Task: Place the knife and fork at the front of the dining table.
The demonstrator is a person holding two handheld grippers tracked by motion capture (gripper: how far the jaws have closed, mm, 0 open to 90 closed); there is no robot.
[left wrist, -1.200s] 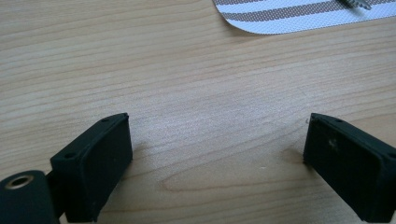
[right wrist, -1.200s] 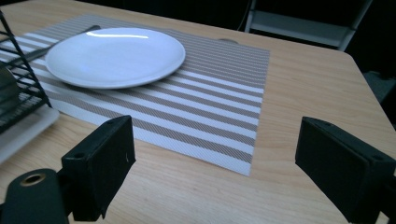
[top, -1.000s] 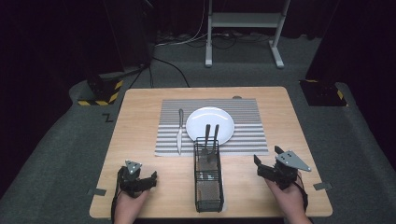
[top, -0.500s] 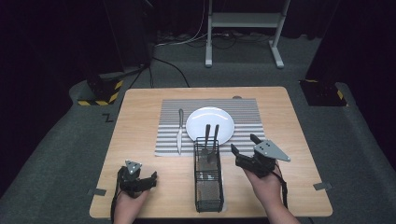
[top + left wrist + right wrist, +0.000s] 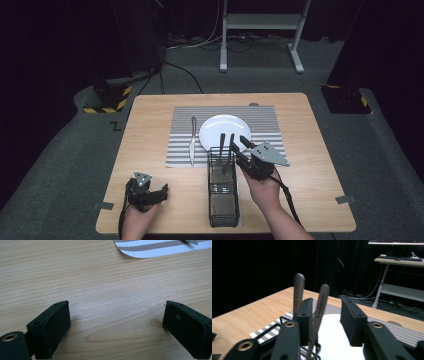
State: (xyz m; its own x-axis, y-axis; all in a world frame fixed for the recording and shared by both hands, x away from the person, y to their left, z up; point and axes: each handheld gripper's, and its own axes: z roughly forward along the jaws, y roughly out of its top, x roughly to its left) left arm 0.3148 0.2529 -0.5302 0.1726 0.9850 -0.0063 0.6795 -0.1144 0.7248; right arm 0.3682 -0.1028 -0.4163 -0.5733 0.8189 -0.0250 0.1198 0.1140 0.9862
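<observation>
On a wooden desk [image 5: 150,150], a black wire cutlery basket [image 5: 223,192] holds two upright metal handles [image 5: 322,302]. The right claw [image 5: 325,317] has just been closing; one handle stands between its half-shut jaws, not yet pressed. The left claw [image 5: 116,322] rests wide open and empty near the desk's front left corner.
</observation>
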